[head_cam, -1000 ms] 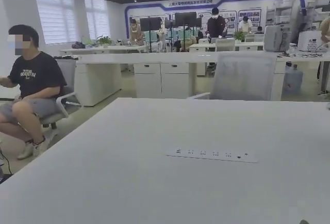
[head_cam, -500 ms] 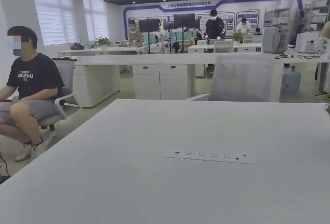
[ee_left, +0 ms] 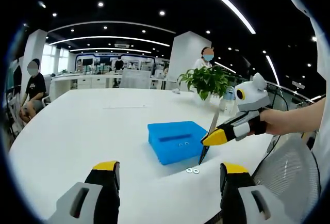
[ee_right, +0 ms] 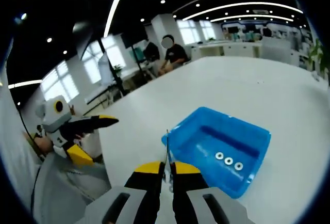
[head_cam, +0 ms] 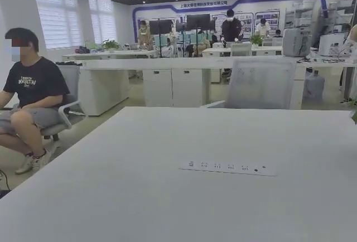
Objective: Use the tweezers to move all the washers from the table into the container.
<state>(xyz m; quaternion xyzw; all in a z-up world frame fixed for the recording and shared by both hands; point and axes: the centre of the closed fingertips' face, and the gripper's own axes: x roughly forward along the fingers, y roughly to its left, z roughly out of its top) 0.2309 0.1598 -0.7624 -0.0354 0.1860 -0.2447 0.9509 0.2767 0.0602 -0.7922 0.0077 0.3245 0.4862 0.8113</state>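
The blue container [ee_left: 175, 142] lies on the white table, and two washers [ee_left: 192, 170] rest on the tabletop just in front of it. My right gripper [ee_left: 212, 138] reaches in from the right, shut on the tweezers [ee_left: 203, 154], whose tip hangs just above those washers. My left gripper [ee_left: 170, 168] stands open and holds nothing, well short of the container. In the right gripper view my right gripper [ee_right: 167, 168] pinches the tweezers [ee_right: 166, 142] at the near edge of the container [ee_right: 206, 131], which holds three washers [ee_right: 229, 161]. The left gripper [ee_right: 103, 141] hovers open at the left.
A potted plant [ee_left: 206, 82] stands at the table's far side. A power strip [head_cam: 228, 167] is set into the tabletop. A grey mesh chair [head_cam: 262, 83] stands behind the table, and a person [head_cam: 28, 94] sits at the left. More desks and people fill the room behind.
The head view has drifted slightly; nothing on the table in it has moved.
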